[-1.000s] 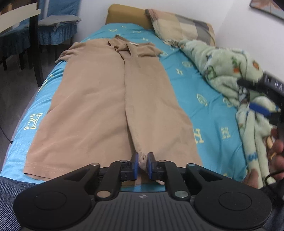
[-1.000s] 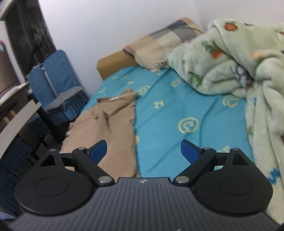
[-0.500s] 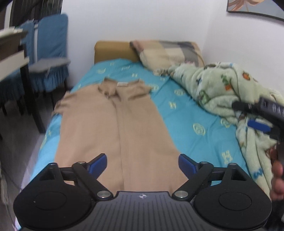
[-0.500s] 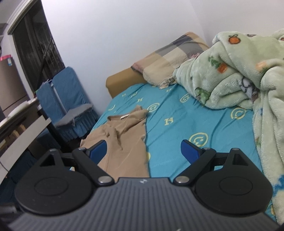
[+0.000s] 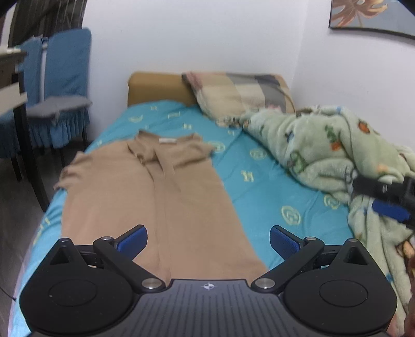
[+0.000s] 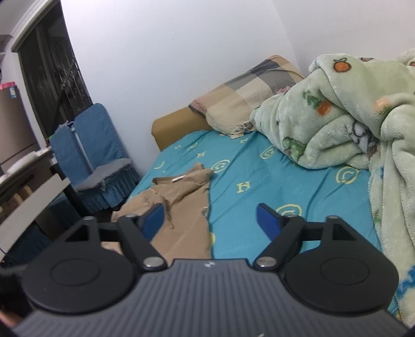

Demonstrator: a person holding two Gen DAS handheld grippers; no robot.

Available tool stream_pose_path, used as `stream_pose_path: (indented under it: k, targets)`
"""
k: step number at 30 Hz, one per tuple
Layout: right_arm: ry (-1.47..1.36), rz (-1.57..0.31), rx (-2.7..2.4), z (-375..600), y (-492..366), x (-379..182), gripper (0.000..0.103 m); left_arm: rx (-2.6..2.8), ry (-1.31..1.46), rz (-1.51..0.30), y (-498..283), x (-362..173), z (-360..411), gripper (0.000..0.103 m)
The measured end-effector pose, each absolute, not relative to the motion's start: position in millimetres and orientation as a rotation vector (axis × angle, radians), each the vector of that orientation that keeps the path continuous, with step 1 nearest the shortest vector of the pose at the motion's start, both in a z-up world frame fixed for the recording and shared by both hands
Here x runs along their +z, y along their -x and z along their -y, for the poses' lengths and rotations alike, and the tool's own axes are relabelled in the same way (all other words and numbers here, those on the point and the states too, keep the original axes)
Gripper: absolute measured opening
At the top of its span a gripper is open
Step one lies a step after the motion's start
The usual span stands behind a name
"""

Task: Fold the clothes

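On the bed (image 5: 259, 186) lies a tan shirt (image 5: 160, 197), spread lengthwise along the side nearest the chairs, its collar end toward the headboard (image 5: 158, 88) with a small pale label (image 5: 167, 140) showing at the neck. One side of the shirt is folded in over the middle, leaving a long straight crease running down the cloth, and the short sleeve on the chair side droops at the mattress edge. From the right wrist view the shirt (image 6: 181, 207) looks rumpled near the collar, with its edge lying on the turquoise sheet (image 6: 259, 181). Above the near end of the shirt hangs the left gripper (image 5: 208, 239), its jaws wide apart and still opening, with nothing pinched between the blue pads (image 5: 132, 239); the cloth lies below them, untouched. The right gripper (image 6: 210, 220) hovers over the sheet beside the shirt's edge, jaws apart but closing, nothing between them; it also shows at the right edge of the left view (image 5: 389, 197), in front of the blanket. That pale green fleece blanket (image 5: 324, 147), printed with small animals and fruit, is heaped along the wall side. A checked pillow (image 5: 238, 93) leans against the headboard. Two blue-covered chairs (image 5: 59, 85) stand on the floor beside the bed, and a framed picture (image 5: 371, 15) hangs on the wall.
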State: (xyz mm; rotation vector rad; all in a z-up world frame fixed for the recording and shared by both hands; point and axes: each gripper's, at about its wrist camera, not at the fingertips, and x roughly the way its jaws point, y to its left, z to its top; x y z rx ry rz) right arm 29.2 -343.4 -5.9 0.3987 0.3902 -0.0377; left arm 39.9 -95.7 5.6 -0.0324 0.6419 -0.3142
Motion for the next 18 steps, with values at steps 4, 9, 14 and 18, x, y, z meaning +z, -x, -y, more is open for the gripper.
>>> stream_pose_path:
  k: [4,9,14,18]
  targets:
    - [-0.405,-0.410,-0.046,342,-34,-10,0.085,-0.307,0.038,-0.642,-43,3,85,0.102]
    - [-0.356,-0.433,0.024,326,-44,-11,0.080,-0.276,0.022,-0.614,-43,9,71,0.102]
    - [-0.410,-0.543,0.108,310,-91,-24,0.070,-0.269,0.043,-0.607,-42,12,55,0.102]
    - [-0.394,-0.566,0.146,295,-142,-38,0.070,-0.262,0.090,-0.604,-48,6,44,0.102]
